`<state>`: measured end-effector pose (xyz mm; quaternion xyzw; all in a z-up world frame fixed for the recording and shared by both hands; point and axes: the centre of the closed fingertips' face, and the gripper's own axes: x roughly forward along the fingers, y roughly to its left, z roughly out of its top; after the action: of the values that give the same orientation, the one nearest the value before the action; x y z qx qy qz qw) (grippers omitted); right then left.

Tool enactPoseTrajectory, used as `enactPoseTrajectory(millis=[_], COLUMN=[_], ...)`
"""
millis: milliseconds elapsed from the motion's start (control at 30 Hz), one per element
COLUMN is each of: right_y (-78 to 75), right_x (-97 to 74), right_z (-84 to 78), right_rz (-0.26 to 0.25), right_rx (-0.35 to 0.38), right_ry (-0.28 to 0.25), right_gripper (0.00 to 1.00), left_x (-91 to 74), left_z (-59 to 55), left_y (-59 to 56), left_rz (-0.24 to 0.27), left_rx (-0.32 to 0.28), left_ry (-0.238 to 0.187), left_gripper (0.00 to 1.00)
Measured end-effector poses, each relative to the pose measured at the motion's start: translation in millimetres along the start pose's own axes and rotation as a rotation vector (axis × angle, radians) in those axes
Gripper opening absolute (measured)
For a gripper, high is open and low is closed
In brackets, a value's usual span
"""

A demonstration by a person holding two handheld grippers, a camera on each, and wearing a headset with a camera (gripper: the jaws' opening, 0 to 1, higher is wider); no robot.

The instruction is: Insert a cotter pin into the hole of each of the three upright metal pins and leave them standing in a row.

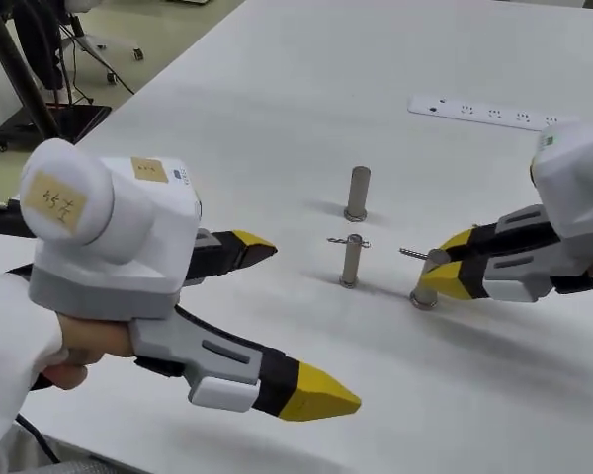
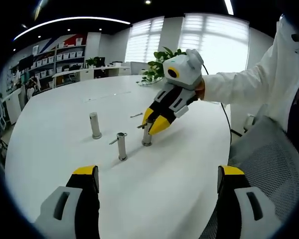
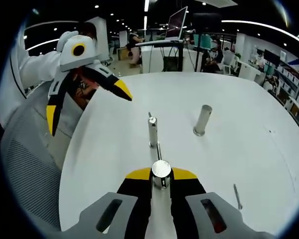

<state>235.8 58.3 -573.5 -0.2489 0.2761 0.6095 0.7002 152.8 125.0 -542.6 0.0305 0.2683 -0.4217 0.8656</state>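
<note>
Partway through the job, the right yellow-tipped gripper [image 1: 443, 269] reaches in from the right edge of the head view. Its jaws are clamped on the nearest short grey metal pin [image 1: 425, 292] at centre right, and a thin wire cotter pin [image 1: 412, 254] juts from that pin's top toward frame left. Whether the cotter sits fully through the hole cannot be told. The middle metal pin [image 1: 352, 260], at frame centre, already carries a crosswise cotter pin [image 1: 348, 241]. The far metal pin [image 1: 358, 194], just above it, is bare. All three stand upright in a loose row on the white table [image 1: 277, 118]. The left gripper [image 1: 306, 324] hovers at lower left, roughly level, with its jaws wide apart and empty, well apart from the pins. A spare cotter pin [image 3: 236, 195] lies at lower right of the right gripper view. The second insertion looks to be the step in hand. The next move calls for letting go without tipping the pin, then fetching the spare for the bare one.
</note>
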Motion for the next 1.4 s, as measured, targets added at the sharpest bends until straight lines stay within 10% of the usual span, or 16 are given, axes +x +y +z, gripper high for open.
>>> enactPoseTrajectory(millis=[900, 1400], right_y=[-1.8, 1.1], right_x=[0.6, -34.5], right_z=[1.7, 6.3], right_rz=[0.002, -0.072], right_rx=[0.045, 0.139], right_ry=[-0.018, -0.082], right_gripper=[0.11, 0.31], left_x=[-2.3, -2.0], left_z=[0.6, -5.0], left_y=[1.1, 6.9], left_rz=[0.017, 0.059], left_rx=[0.018, 0.004], left_ry=[0.031, 0.068], left_gripper=[0.99, 0.99])
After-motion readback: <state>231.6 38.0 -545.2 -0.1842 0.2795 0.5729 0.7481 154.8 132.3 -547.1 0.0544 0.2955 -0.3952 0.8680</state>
